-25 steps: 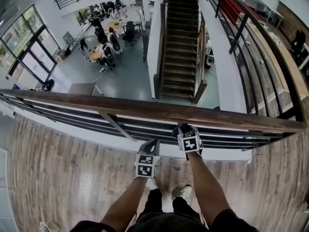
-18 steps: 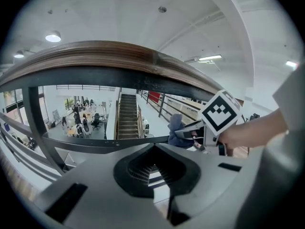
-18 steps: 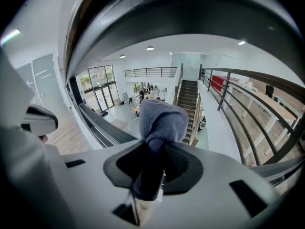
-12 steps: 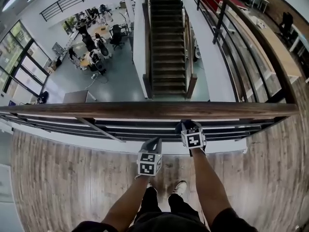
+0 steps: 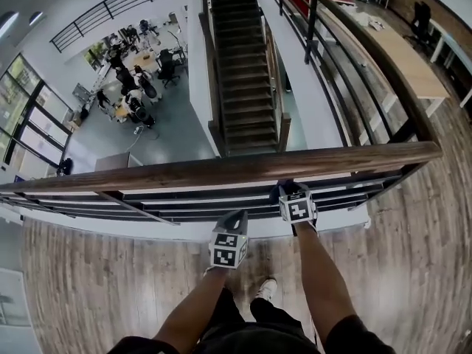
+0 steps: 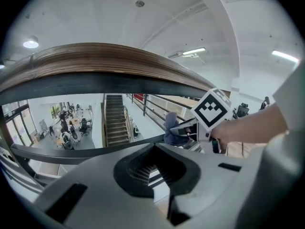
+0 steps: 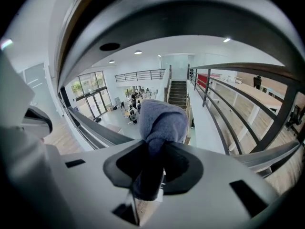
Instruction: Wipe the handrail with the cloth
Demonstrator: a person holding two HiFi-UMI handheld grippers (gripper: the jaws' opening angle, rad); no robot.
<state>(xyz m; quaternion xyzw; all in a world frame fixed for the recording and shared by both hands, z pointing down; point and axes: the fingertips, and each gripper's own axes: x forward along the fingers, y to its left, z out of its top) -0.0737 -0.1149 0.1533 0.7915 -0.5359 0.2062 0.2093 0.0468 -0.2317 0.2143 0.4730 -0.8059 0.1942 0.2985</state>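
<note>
Since the earlier frame, the right tongs (image 5: 289,190) have shifted slightly toward 1 o'clock in the head view. The handrail (image 5: 221,169) now slopes up toward 3 o'clock rather than lying level across the view. The left tongs (image 5: 234,218) have kept nearly the same position.

Right tongs: jaws closed on the cloth (image 7: 162,120). The cloth is grey-blue, and a bunched wad of it projects beyond the jaw tips. It sits close under the near edge of the wooden handrail. Contact between cloth and rail cannot be confirmed from any view.

Left tongs: jaws together with nothing between them. They are positioned at 7 o'clock from the right tongs, below the handrail and clear of it. In the left gripper view, the cloth appears at 3 o'clock, under the curved rail.

Surroundings, head view:
- Dark metal bars (image 5: 184,198) run below the handrail.
- Wood-plank floor (image 5: 88,286) lies at 6 o'clock.
- A staircase (image 5: 240,72) descends at 12 o'clock.
- A lower hall with people at desks (image 5: 129,83) lies at 10 o'clock.
</note>
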